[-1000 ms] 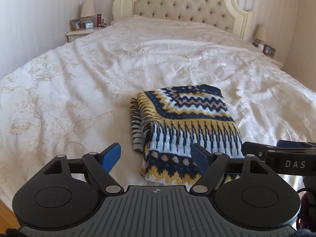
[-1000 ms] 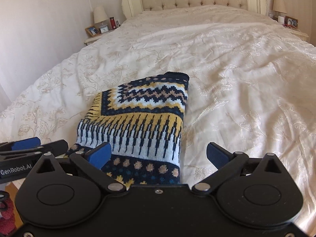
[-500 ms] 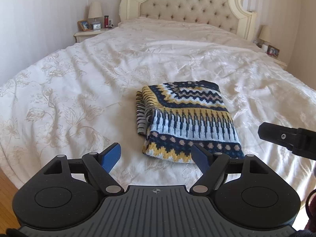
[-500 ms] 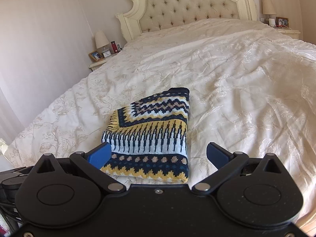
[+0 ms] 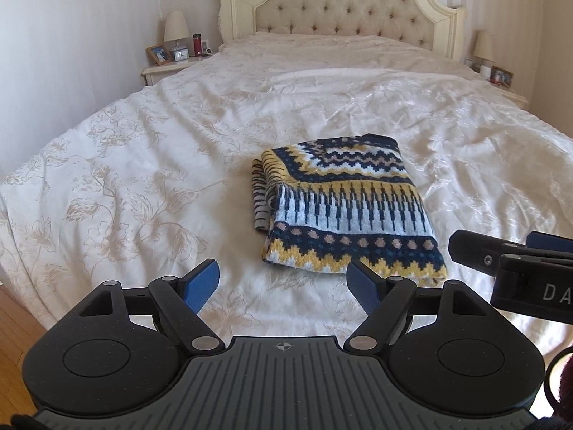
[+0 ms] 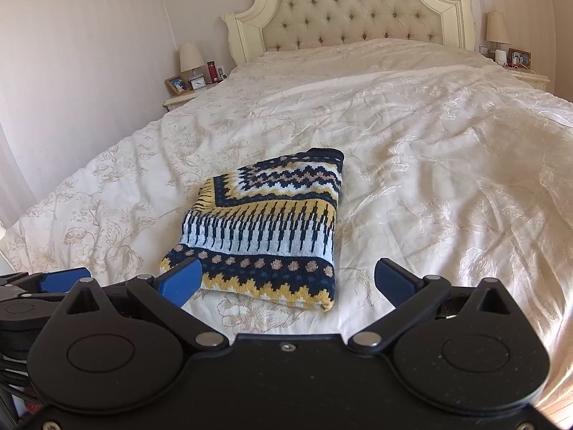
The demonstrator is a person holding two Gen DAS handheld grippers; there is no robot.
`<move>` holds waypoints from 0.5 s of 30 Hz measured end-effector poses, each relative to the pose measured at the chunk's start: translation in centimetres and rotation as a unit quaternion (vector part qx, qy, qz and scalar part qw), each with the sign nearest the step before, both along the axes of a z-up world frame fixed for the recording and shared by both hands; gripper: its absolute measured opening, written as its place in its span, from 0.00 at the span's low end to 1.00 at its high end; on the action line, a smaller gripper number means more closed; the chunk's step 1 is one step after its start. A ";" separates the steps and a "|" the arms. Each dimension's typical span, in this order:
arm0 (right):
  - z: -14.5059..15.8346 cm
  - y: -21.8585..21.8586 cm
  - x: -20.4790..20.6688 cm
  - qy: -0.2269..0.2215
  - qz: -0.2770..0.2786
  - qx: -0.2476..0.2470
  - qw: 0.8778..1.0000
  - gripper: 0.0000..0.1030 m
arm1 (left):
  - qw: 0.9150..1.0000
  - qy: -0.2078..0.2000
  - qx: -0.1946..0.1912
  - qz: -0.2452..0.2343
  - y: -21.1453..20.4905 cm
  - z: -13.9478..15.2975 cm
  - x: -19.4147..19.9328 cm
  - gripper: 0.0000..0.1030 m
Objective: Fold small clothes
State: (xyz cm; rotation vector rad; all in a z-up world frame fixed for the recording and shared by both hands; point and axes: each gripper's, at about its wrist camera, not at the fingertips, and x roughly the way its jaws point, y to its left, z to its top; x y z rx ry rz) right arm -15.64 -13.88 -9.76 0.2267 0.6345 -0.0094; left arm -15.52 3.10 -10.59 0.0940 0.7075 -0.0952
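Note:
A folded knit sweater (image 5: 343,204) (image 6: 268,229), patterned in navy, yellow and white, lies flat near the foot of the bed. My left gripper (image 5: 284,281) is open and empty, held back from the sweater's near left corner. My right gripper (image 6: 286,281) is also open and empty, just short of the sweater's near edge. In the left wrist view the right gripper's black body (image 5: 512,265) juts in from the right. The left gripper's blue finger (image 6: 62,278) shows at the left edge of the right wrist view.
The bed's cream floral bedspread (image 5: 150,165) stretches to a tufted headboard (image 5: 343,3). A nightstand with a lamp, photo frame and clock (image 5: 175,50) stands at the far left, another with a lamp (image 5: 490,61) at the far right. Wooden floor (image 5: 18,337) shows at lower left.
Both grippers have drawn back and up from the sweater, which now lies farther off. The sweater itself has not moved. Both grippers stay open.

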 end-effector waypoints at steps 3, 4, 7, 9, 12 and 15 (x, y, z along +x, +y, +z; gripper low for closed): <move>-0.4 -0.2 -0.3 0.002 0.000 0.009 1.000 0.99 | 1.000 -0.002 -0.003 0.001 -0.1 0.1 -0.2 0.75; -0.5 -0.2 -0.3 0.002 0.001 0.011 1.000 0.99 | 1.000 -0.002 -0.005 0.001 0.0 0.2 -0.3 0.75; -0.7 -0.3 -0.6 0.003 0.000 0.014 1.000 0.99 | 1.000 -0.002 -0.006 0.000 -0.1 0.2 -0.4 0.75; -0.7 -0.3 -0.7 0.003 0.000 0.012 1.000 0.99 | 1.000 -0.002 -0.006 0.000 -0.1 0.2 -0.3 0.75; -0.7 -0.5 -0.7 0.002 -0.001 0.013 1.000 0.99 | 1.000 0.002 -0.010 -0.001 -0.1 0.1 -0.3 0.75; -0.8 -0.6 -0.8 0.003 0.000 0.017 1.000 0.99 | 1.000 0.006 -0.014 -0.001 -0.1 0.0 -0.3 0.75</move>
